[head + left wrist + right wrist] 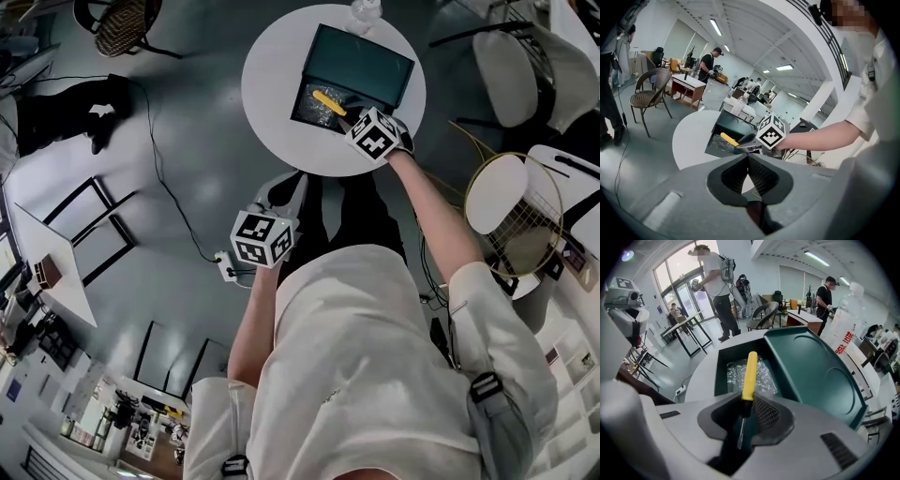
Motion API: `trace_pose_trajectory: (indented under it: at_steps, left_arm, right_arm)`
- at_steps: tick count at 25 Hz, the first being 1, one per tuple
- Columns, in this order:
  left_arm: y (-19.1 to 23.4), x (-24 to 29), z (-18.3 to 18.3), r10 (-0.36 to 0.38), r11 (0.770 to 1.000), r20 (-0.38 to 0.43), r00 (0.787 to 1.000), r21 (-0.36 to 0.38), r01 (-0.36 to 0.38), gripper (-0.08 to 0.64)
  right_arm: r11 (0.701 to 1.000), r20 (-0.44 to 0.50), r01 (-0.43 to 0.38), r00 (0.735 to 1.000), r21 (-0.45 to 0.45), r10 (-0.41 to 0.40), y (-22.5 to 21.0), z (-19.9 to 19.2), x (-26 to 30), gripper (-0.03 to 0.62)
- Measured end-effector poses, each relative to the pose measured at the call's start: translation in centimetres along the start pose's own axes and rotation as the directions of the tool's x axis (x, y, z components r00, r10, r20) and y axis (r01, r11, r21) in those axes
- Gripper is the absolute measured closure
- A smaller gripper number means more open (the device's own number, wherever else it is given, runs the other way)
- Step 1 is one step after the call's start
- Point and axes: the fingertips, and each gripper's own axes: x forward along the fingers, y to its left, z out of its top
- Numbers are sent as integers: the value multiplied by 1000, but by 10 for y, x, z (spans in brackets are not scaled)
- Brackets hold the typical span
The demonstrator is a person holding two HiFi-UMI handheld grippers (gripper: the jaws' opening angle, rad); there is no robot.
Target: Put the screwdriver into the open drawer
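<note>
Right gripper point(747, 411) clamps the screwdriver point(749, 376) by its dark neck, yellow handle jutting out over the open drawer point(723, 363). Left gripper point(748, 161) is pinched together, empty. Red print on the bottle point(843, 329) is unreadable.

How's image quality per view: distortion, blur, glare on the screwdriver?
Head view: sharp, evenly lit, edges bend mildly. Left gripper view: heavy fisheye, black corners, ceiling lights blown out. Right gripper view: same fisheye; screwdriver sharp, no glare; crinkled plastic in the drawer glints.

The screwdriver point(749, 373) hangs over the open drawer point(723, 367) on the round table point(272, 80).
</note>
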Motion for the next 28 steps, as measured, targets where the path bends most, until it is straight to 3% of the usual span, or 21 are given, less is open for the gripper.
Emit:
trace_pose_trajectory:
  at_steps: [4, 28]
  left_arm:
    - [2, -1, -5, -1, 1000, -8, 1000, -17, 1, 548]
    - [12, -13, -15, 32, 999, -12, 999, -21, -32, 548]
  right_arm:
    - [1000, -43, 11, 999, 1, -11, -3, -5, 15, 508]
    - [998, -55, 59, 997, 19, -58, -7, -10, 23, 486]
